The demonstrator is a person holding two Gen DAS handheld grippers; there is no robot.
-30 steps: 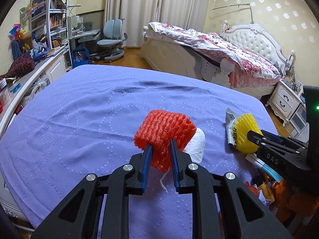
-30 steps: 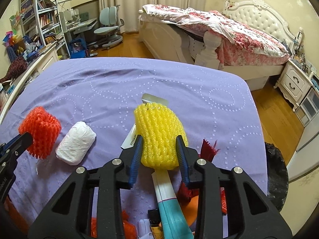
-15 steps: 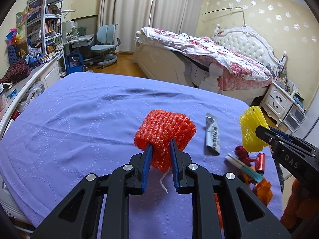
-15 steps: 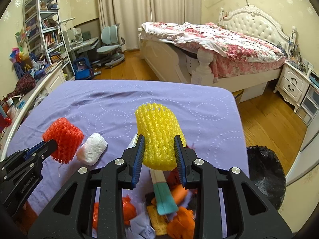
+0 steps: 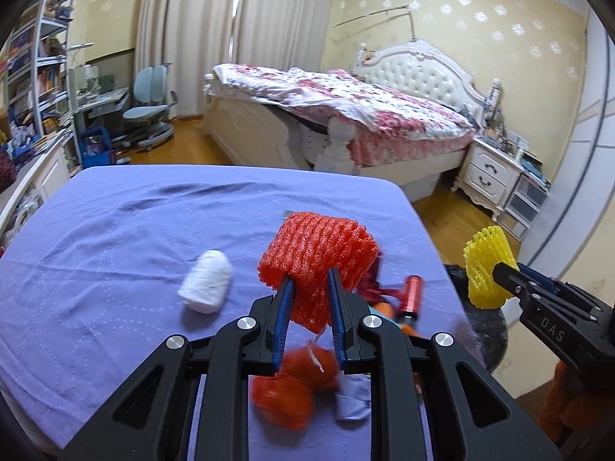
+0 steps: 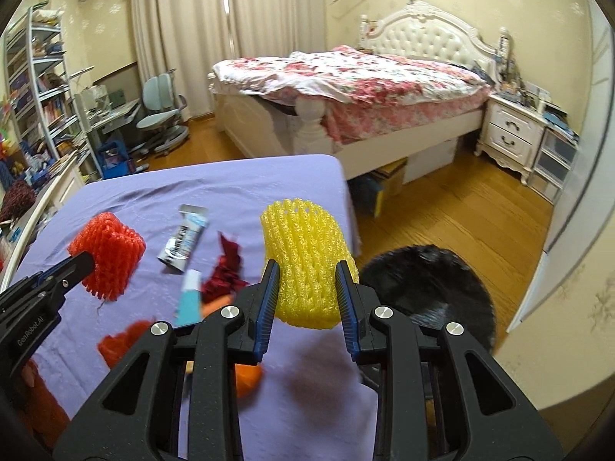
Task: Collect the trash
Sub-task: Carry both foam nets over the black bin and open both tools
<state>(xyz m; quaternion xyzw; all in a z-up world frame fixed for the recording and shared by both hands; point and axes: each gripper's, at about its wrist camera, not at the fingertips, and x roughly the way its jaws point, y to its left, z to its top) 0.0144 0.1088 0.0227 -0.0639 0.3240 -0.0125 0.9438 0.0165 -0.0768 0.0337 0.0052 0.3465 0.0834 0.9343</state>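
My left gripper [image 5: 310, 276] is shut on a red foam net sleeve [image 5: 319, 257], lifted above the purple tablecloth [image 5: 115, 261]. My right gripper [image 6: 307, 269] is shut on a yellow foam net sleeve [image 6: 307, 257], held over the table's right edge beside a black trash bag [image 6: 430, 288] on the floor. The left wrist view also shows the yellow foam net sleeve [image 5: 486, 267] at far right, above the black trash bag [image 5: 480, 330]. The red foam net sleeve [image 6: 109, 253] appears at the left of the right wrist view.
On the cloth lie a white paper wad [image 5: 207, 286], a silver wrapper [image 6: 183, 242], a teal tube [image 6: 188, 301], dark red scraps [image 6: 226, 272], a red can [image 5: 409, 296] and orange pieces [image 5: 292, 388]. A bed [image 6: 346, 88] and a nightstand [image 6: 511, 134] stand beyond on wooden floor.
Both grippers have swung right and risen with their foam sleeves. The yellow one has gone from over the litter to the table's right edge by the black bag.
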